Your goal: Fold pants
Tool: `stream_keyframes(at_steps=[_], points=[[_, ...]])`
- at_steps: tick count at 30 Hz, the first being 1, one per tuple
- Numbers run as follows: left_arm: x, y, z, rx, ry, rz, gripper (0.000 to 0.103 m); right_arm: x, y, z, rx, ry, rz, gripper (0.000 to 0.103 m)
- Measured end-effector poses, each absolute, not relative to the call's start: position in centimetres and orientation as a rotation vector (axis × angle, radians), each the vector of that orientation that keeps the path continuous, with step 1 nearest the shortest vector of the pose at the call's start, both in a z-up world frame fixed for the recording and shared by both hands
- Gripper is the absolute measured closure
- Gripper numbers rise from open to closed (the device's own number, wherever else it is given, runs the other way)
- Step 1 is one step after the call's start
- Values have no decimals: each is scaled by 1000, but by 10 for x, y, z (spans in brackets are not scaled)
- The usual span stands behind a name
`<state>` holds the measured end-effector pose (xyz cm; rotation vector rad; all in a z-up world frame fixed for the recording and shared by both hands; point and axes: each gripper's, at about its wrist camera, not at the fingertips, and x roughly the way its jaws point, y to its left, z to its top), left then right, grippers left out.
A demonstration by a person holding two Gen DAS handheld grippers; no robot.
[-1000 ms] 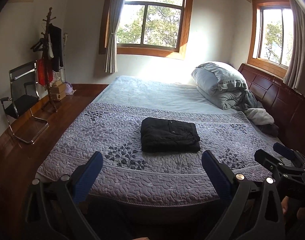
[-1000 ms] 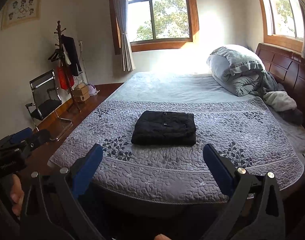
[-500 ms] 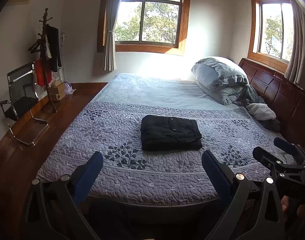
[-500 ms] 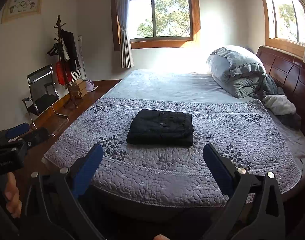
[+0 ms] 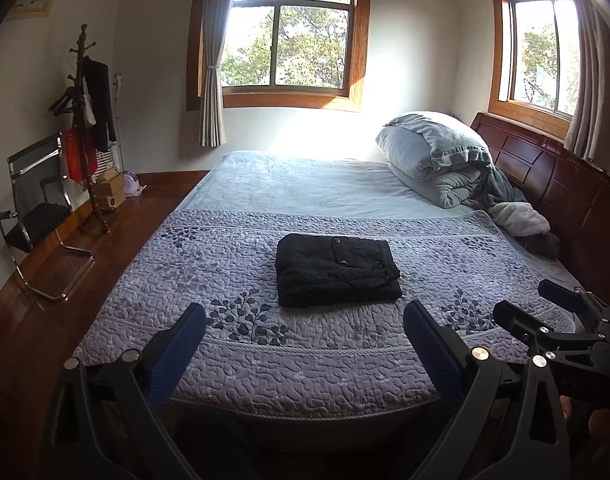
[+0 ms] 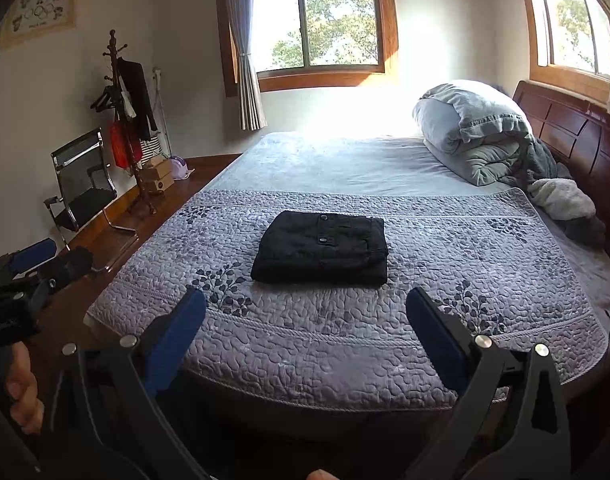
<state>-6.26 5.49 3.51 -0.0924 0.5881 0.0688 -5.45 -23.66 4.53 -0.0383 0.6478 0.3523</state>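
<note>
Black pants lie folded into a compact rectangle in the middle of the purple quilted bedspread. My left gripper is open, held back from the near edge of the bed with nothing between its blue pads. My right gripper is open too, equally far back and empty. In the left wrist view the right gripper shows at the right edge. In the right wrist view the left gripper shows at the left edge, with a person's hand on its handle.
A rolled grey duvet and loose blankets lie by the wooden headboard at the right. A black chair and a coat stand are on the wooden floor at the left.
Both grippers have tilted and shifted slightly, so the pants sit a little lower and the room more upright in view. The pants have not moved. Both grippers stay open.
</note>
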Motion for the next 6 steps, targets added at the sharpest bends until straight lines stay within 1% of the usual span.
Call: stream_keyframes(at_steps=[6], points=[[-63,53,37,-84,595,58,4,-55,-239,49,-36,637,346,3]])
